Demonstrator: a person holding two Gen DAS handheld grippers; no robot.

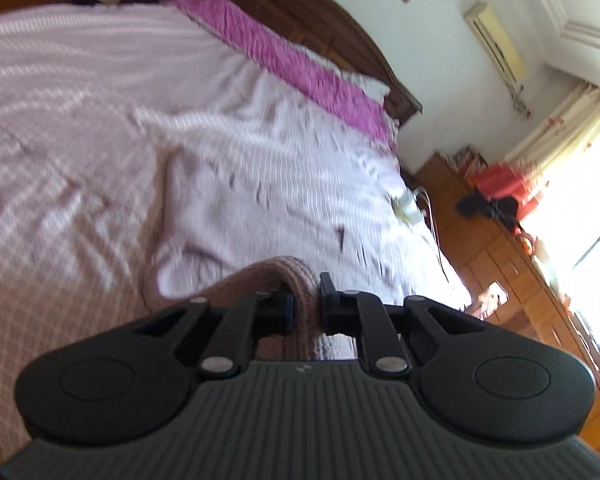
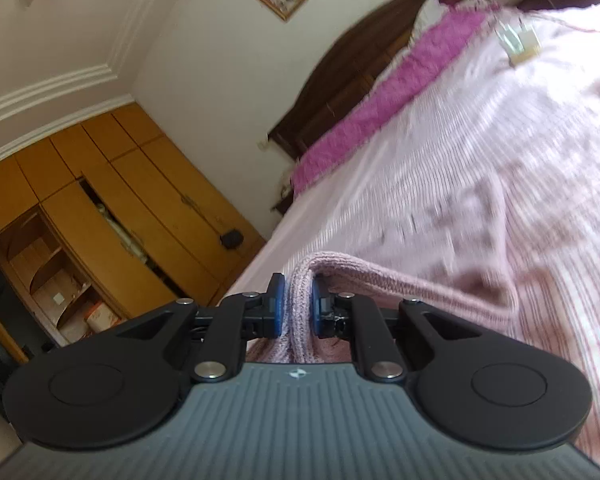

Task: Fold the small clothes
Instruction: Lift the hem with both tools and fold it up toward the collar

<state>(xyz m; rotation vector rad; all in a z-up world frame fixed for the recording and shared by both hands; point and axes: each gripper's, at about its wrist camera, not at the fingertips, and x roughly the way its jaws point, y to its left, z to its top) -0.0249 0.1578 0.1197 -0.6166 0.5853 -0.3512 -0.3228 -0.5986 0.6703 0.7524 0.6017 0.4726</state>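
Left claw [image 1: 306, 300]: nearly closed, pads pinching a ribbed pink knit hem [image 1: 296, 276]. Right claw [image 2: 298, 308]: same narrow pinch on another fold of the pink knit garment [image 2: 400, 280]. The garment trails from both claws onto the bed [image 1: 60, 120], blurred. Magenta blanket [image 1: 300, 64] lies far, along the headboard [image 1: 320, 28]. Bedspread is open to the left; a small packet [image 1: 406, 206] sits at the right edge.

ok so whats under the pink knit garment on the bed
The pink knit garment lies on a checked bedspread, which shows all around it. Both grippers, left gripper and right gripper, pinch its ribbed edge. Whatever lies directly beneath the garment is covered.
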